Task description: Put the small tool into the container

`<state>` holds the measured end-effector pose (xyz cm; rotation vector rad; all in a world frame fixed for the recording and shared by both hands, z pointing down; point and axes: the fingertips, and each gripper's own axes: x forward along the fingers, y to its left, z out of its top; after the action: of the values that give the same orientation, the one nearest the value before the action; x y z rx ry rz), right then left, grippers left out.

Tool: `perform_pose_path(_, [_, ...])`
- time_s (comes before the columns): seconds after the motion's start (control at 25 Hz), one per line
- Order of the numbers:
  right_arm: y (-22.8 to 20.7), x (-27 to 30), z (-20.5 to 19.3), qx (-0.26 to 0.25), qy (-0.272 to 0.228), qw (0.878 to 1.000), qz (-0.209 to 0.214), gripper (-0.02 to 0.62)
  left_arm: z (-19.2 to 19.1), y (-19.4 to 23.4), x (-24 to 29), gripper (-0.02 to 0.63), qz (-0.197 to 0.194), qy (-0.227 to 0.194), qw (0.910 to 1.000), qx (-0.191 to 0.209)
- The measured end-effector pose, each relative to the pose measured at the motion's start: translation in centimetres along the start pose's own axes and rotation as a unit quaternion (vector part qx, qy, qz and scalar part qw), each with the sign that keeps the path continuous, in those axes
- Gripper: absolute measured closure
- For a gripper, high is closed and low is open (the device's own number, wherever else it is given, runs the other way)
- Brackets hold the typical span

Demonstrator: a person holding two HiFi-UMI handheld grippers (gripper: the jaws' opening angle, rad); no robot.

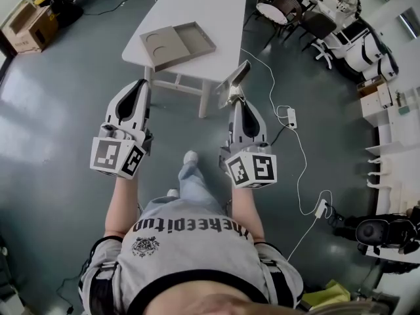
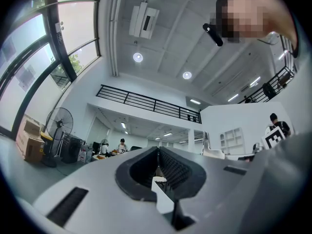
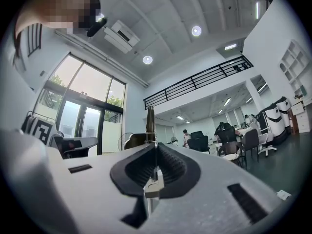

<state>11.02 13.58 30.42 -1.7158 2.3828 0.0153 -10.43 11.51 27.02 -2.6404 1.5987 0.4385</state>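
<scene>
- Small tool (image 1: 235, 81) is clamped in the right gripper (image 1: 236, 99). Its flat end sticks out past the tips, and it hangs in the air close to the near right corner of the white table (image 1: 216, 5). It may be a scraper, though it shows too small to be sure.
- In the right gripper view the jaws are pressed together on the tool's thin shank.
- The left gripper (image 1: 136, 85) has its jaws closed against each other with nothing between them. It is carried level with the right one, over the floor just short of the table's near left corner.
- The container (image 1: 197, 39), a shallow brown tray with a round recess and a plain rectangular bay, lies on the table's near left part, close to the near edge. Both compartments look empty.
- My judgement is that the step in hand is the carry: the tool is picked up but not yet delivered.
- Next, the right gripper must cross leftward over the near edge and bring the tool above one compartment. It should lower the tool until it is near the tray floor, and only then part the jaws.
</scene>
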Motion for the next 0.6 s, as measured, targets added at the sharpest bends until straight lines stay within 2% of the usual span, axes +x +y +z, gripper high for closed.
perform_pose_path(0.6, [-5.8, 13.9, -1.0, 0.003, 0.005, 0.999, 0.039, 0.589, -1.2, 5.1, 12.1, 0.592, 0.033, -0.015, 0.9993, 0.012])
